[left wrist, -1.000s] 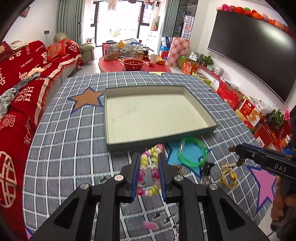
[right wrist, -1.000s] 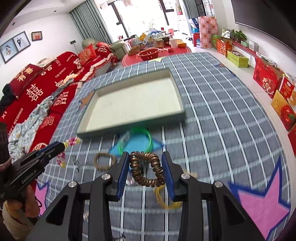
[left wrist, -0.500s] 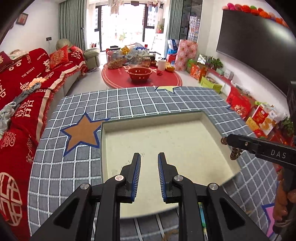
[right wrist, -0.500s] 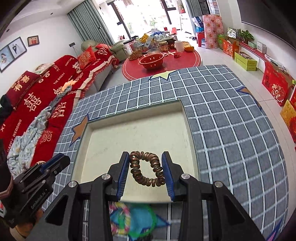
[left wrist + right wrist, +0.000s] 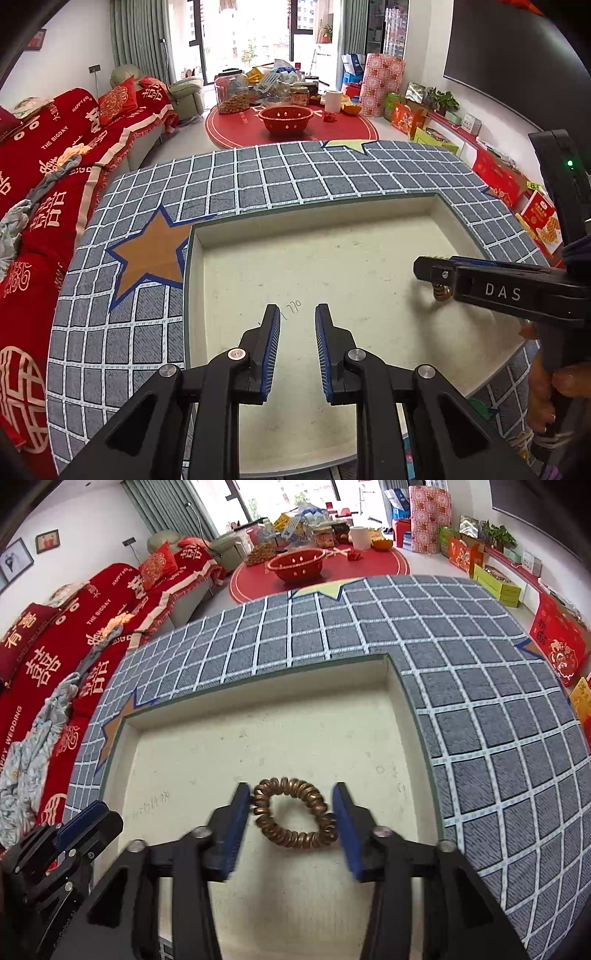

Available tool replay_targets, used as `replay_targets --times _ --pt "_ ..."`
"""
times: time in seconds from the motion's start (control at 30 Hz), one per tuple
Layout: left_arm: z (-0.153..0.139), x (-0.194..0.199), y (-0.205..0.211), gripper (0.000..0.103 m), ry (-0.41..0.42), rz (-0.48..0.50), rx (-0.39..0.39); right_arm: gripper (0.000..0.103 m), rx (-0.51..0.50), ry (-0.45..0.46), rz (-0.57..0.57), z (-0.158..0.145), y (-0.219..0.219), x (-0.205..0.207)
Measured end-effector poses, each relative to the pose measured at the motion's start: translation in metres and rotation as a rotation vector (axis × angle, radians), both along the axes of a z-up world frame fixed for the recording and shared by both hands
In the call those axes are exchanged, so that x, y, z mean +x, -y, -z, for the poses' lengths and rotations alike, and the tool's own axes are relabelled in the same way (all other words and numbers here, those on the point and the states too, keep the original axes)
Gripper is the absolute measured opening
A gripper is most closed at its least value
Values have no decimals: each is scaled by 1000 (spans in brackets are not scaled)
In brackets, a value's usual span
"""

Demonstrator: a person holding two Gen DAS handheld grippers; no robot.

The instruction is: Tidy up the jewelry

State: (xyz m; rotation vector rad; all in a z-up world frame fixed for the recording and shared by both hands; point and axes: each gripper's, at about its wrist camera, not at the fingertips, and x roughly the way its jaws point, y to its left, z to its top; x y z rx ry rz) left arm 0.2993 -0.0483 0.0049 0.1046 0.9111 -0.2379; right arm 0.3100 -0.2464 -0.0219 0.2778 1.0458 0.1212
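Between opening right fingers (image 5: 341, 805): coiled bracelet (image 5: 293, 818), over tray (image 5: 258, 690).

Tray (image 5: 369, 258) near edge hidden behind left claw (image 5: 296, 354); coil bracelet (image 5: 441, 293) mostly hidden by right claw (image 5: 432, 271).

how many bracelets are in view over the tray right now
1: the bronze coil bracelet, between the right gripper's opening jaws above the tray floor. The left gripper has nothing between its fingers. Others may be hidden beneath the grippers.
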Motion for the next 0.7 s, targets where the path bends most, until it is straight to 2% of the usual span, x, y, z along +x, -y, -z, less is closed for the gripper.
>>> replay_targets --times 0.07,0.13,0.2,0.23,0.27,0.3,0.37,0.5,0.67,0.7 --pt "3 1 0 33 -7 -8 13 63 -4 -17 -8 5 -1 0" --pt "3 0 1 33 -12 -9 19 75 -5 -32 -12 6 0 -1" --pt "1 -6 0 34 -7 -8 21 75 21 -20 -7 0 4 -8" --pt "-1 -9 -1 45 2 -8 20 75 35 -13 -7 -3 7 -11" --pt "-3 -14 -3 63 11 -13 21 75 53 -4 -4 -8 10 -18" --pt "-5 -18 -6 103 18 -23 18 75 67 6 0 -14 13 -25" --pt "-12 -31 -12 103 64 -35 -8 75 85 25 -5 -24 19 -44" --pt "-15 -44 -21 103 67 -42 11 74 122 42 -40 -37 18 -84" --pt "-11 -57 -40 103 51 -81 -4 59 148 -20 -136 -25 -5 -128" --pt "-10 -58 -43 103 47 -90 -9 52 146 -45 -153 -18 -12 -134"
